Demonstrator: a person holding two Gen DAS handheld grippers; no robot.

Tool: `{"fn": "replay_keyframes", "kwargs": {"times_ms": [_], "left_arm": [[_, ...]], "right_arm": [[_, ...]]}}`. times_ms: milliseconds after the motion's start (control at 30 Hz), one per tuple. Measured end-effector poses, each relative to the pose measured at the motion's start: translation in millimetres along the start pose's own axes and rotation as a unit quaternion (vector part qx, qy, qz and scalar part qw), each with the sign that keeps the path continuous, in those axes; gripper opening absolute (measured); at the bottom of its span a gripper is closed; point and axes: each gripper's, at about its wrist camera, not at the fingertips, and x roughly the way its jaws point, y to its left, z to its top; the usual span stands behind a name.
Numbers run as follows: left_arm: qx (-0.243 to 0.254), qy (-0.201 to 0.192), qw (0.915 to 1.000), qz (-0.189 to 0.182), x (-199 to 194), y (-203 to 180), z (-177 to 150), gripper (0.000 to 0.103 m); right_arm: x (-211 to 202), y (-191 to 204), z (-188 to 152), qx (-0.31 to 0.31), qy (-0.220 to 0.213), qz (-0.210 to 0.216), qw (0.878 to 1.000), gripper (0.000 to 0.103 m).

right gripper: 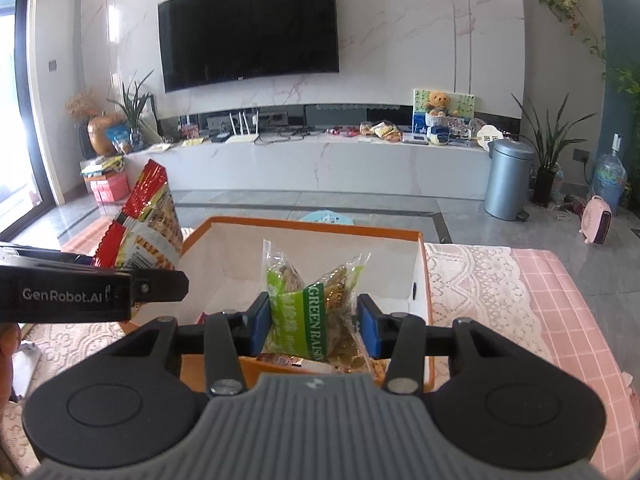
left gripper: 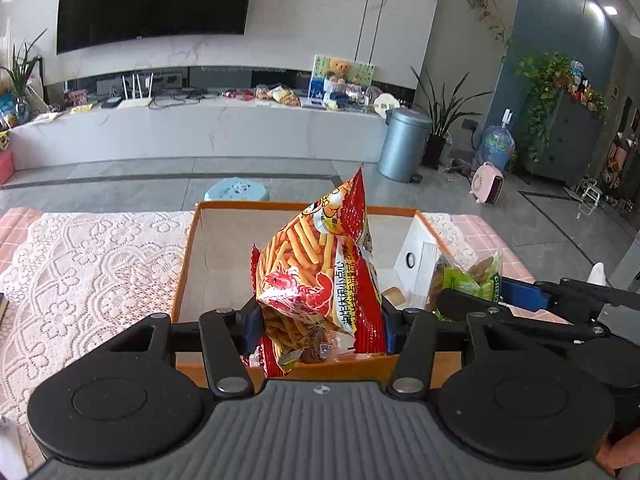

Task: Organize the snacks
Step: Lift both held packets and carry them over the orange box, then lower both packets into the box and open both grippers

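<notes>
- The left gripper [left gripper: 320, 320] fills the lower middle of its own wrist view, its blue pads [left gripper: 253, 325] pressed against both sides of a red snack bag [left gripper: 312, 276].
- The right gripper [right gripper: 314, 326] sits low and central in its own view, its blue pads [right gripper: 369, 330] clamped on a green raisin packet [right gripper: 310, 312].
- At the lower left edge of the right wrist view, a blurred shape is probably the person's hand [right gripper: 8, 364] on the left gripper's body.

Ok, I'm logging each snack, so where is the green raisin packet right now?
The green raisin packet is pinched between the right gripper fingers, over the orange box, right of the red snack bag.
</notes>
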Motion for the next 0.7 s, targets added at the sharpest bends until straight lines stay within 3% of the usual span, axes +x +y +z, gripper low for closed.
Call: {"fn": "replay_keyframes", "kwargs": {"times_ms": [433, 700], "left_arm": [[-0.019, 0.068, 0.9975, 0.002, 61, 26, 0, 0.060], [0.019, 0.112, 0.9933, 0.019, 92, 25, 5, 0.061]], "right_arm": [[84, 0, 0, -0.007, 0.100, -0.018, 0.995, 0.043], [122, 7, -6, -0.032, 0.156, -0.035, 0.987, 0.044]]}}
